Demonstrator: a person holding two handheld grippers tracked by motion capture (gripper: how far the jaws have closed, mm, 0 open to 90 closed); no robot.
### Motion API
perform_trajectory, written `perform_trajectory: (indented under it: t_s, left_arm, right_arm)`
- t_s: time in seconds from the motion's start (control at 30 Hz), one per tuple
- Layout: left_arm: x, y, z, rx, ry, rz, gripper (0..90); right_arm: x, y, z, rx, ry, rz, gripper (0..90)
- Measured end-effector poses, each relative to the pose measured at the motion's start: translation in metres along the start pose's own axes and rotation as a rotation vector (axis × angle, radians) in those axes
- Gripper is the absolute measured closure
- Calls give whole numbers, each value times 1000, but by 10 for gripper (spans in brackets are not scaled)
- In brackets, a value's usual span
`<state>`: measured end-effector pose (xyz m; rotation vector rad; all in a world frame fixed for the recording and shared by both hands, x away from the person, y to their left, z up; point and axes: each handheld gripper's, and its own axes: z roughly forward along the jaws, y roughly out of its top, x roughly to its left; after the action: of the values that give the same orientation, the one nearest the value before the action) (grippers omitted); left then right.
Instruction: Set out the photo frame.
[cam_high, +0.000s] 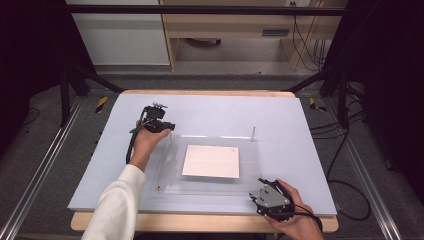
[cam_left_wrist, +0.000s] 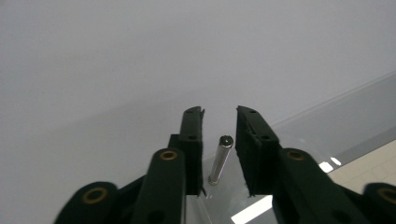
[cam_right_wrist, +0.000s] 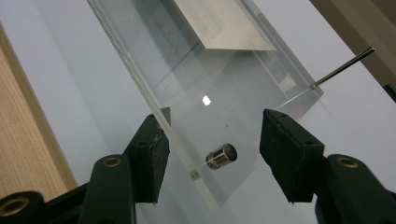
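Observation:
A clear acrylic plate (cam_high: 173, 169) lies on the pale blue board, with a white sheet (cam_high: 211, 161) under its middle. My left gripper (cam_high: 166, 131) is at the plate's back left corner. In the left gripper view its jaws (cam_left_wrist: 219, 114) stand open on either side of a thin upright metal pin (cam_left_wrist: 220, 158), close to it but not touching. My right gripper (cam_high: 260, 189) is at the front right corner. Its jaws (cam_right_wrist: 218, 119) are wide open around a short metal stud (cam_right_wrist: 222, 156) set in the plate (cam_right_wrist: 187, 79).
Another thin pin (cam_high: 253, 133) stands at the plate's back right corner, seen also as the pin (cam_right_wrist: 343, 67) in the right gripper view. A small stud (cam_high: 159, 189) sits at the front left corner. The wooden table edge (cam_high: 200, 222) runs along the front.

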<state>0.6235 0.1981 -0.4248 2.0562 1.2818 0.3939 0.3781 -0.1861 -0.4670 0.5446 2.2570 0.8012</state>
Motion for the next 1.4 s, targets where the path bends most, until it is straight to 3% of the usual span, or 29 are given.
perform_trajectory:
  t_s: [0.17, 0.3, 0.4, 0.53, 0.67, 0.9, 1.03, 1.2, 1.33, 1.4]
  left_arm:
    - [-4, -2, -23, -79, 13, 31, 559]
    - [-16, -9, -47, -131, 32, 108, 479]
    - [-24, -20, -65, -150, 23, 155, 427]
    - [-32, -39, -85, -177, -31, 178, 345]
    - [-37, -54, -102, -222, -54, 194, 251]
    - [-47, -60, -129, -320, -105, 214, 145]
    - [-59, -61, -143, -339, -148, 238, 130]
    - [-74, -62, -162, -345, -125, 326, 131]
    - [-82, -65, -170, -319, -121, 401, 132]
    - [-85, -67, -171, -308, -123, 418, 130]
  right_arm:
    - [-1, 1, 0, -4, -6, 2, 439]
    - [-3, 3, -2, -15, -12, 18, 450]
    - [-8, 6, -7, -58, -26, 43, 469]
    - [-13, 10, -10, -70, -23, 70, 474]
    - [-16, 14, -12, -61, -19, 73, 485]
    - [-26, 25, -17, -52, -10, 89, 511]
    - [-30, 31, -19, -38, -12, 88, 527]
    - [-36, 38, -21, -15, 6, 94, 528]
    - [-41, 42, -22, -5, 20, 108, 528]
    - [-44, 44, -23, -2, 27, 113, 528]
